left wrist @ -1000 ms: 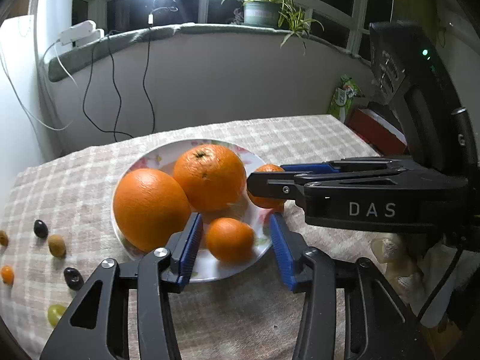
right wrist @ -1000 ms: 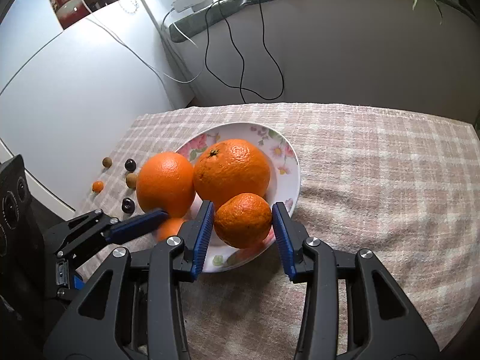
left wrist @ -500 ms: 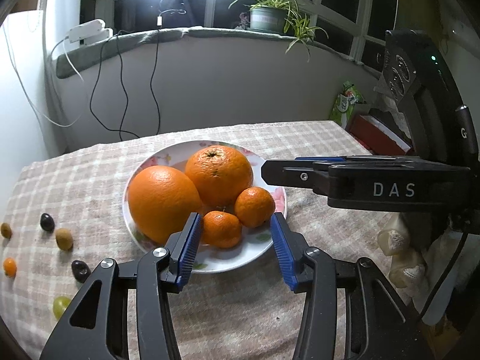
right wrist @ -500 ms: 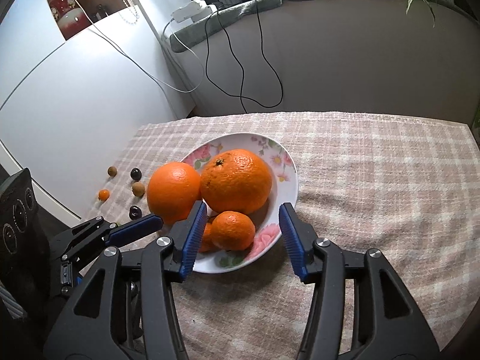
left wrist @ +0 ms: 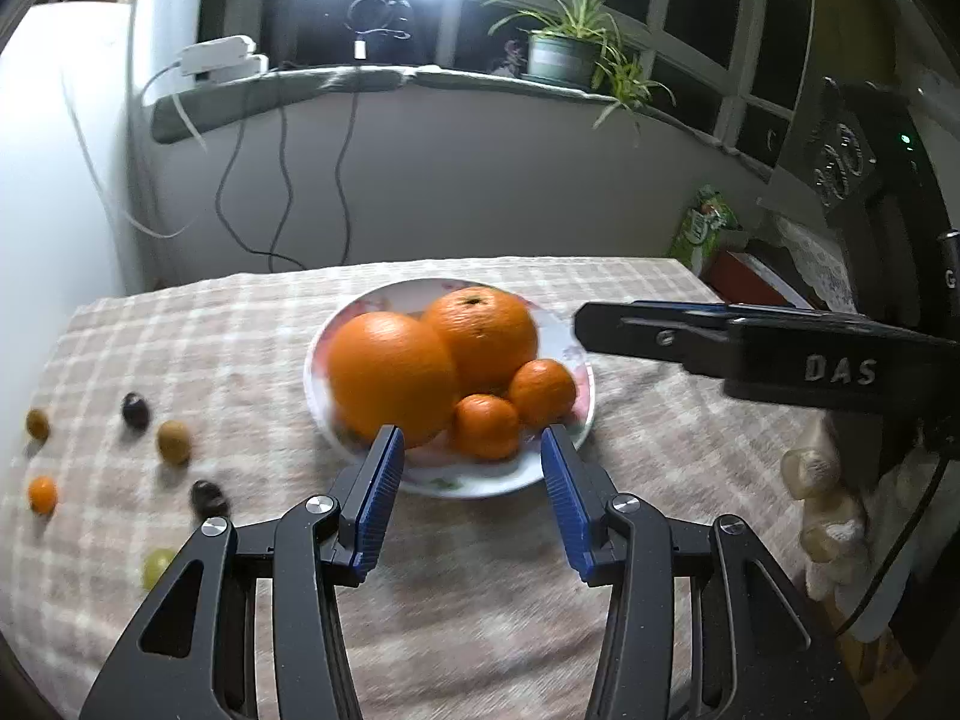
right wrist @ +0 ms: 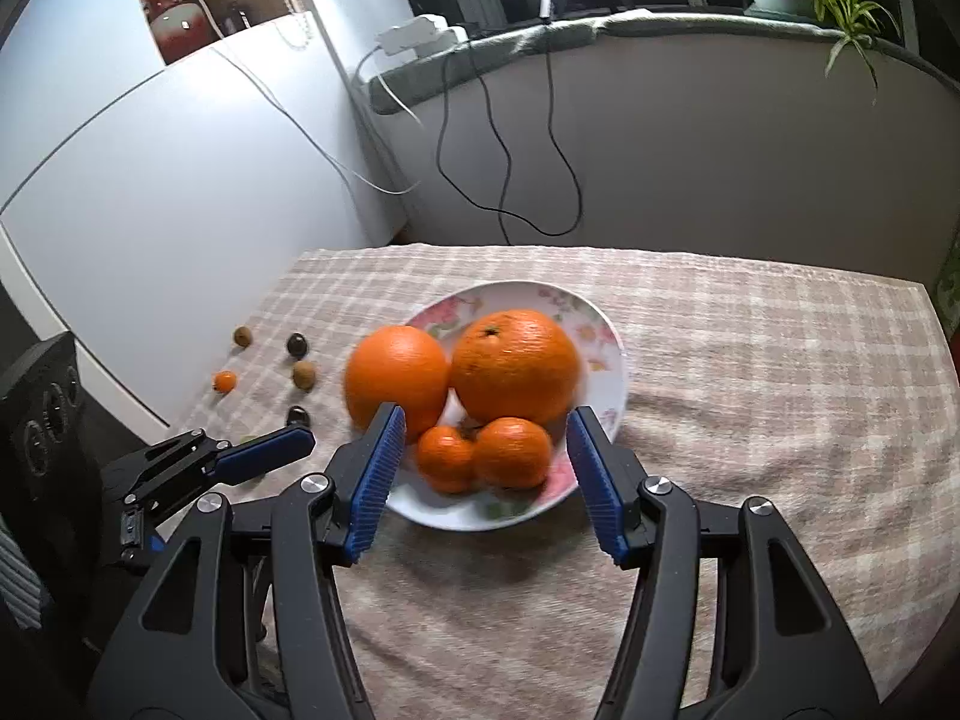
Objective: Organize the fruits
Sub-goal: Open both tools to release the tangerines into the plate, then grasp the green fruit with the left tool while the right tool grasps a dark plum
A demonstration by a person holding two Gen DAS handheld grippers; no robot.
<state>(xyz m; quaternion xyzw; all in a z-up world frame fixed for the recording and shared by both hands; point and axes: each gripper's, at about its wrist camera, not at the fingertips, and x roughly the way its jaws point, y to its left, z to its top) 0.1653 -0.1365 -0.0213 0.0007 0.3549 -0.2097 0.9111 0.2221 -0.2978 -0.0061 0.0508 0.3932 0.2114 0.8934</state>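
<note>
"DAS" in white on the right gripper (left wrist: 774, 354). Jaws just opened wider, empty, released from the small mandarin (right wrist: 513, 451) gripped a second ago. Now lying in the floral plate (right wrist: 606, 330) beside another mandarin (right wrist: 447, 459), below two large oranges (right wrist: 515, 365). Left gripper (left wrist: 471, 492) apart, empty, backed away from the plate.

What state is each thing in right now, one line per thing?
Left gripper: open, empty, short of the plate.
Right gripper: jaws just opening, nothing between them.
Floral plate: holds four fruits.
Two large oranges: on the plate, side by side.
Two small tangerines: on the plate, touching.
Small loose fruits: scattered on the tablecloth.
</note>
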